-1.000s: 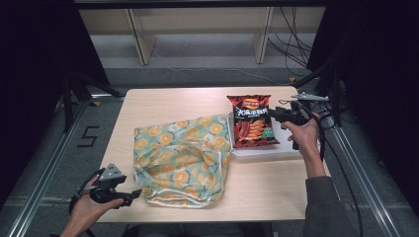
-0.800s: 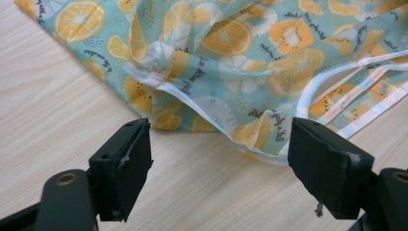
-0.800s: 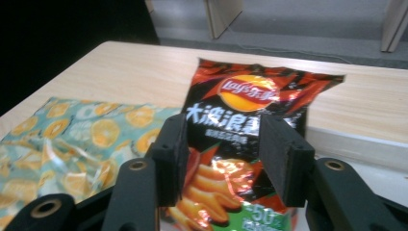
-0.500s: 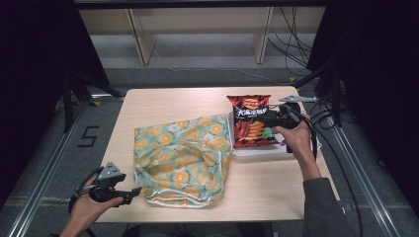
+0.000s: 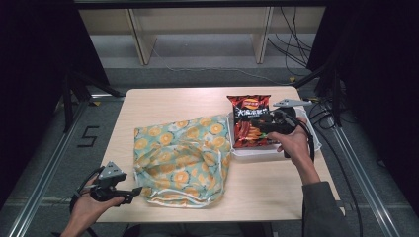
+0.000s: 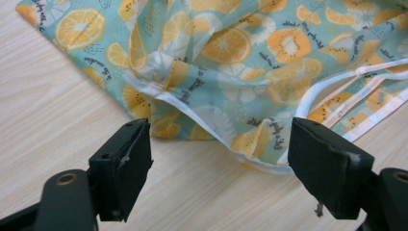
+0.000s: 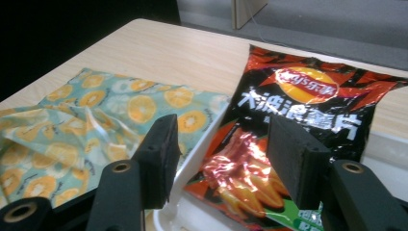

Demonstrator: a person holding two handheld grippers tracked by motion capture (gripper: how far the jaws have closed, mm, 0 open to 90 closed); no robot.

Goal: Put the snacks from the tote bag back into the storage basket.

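Lighting, as I logged it: table [image 5: 163, 101] evenly lit from overhead, surroundings black from nine to three o'clock; glare on chip bag [image 7: 240, 168] foil; near jaws soft-focused; shadows faint.

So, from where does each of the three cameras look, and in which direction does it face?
High view: above the person's side, looking forward and down on the pale wooden table; both forearms, left gripper and right gripper show.
Left gripper view: rides on the left gripper, facing the teal orange-print fabric bag; its open jaws show.
Right gripper view: rides on the right gripper, facing the red foil chip bag in the white tray; its jaws have just been opening, not touching the bag.
Shared: fabric bag and table in all three.
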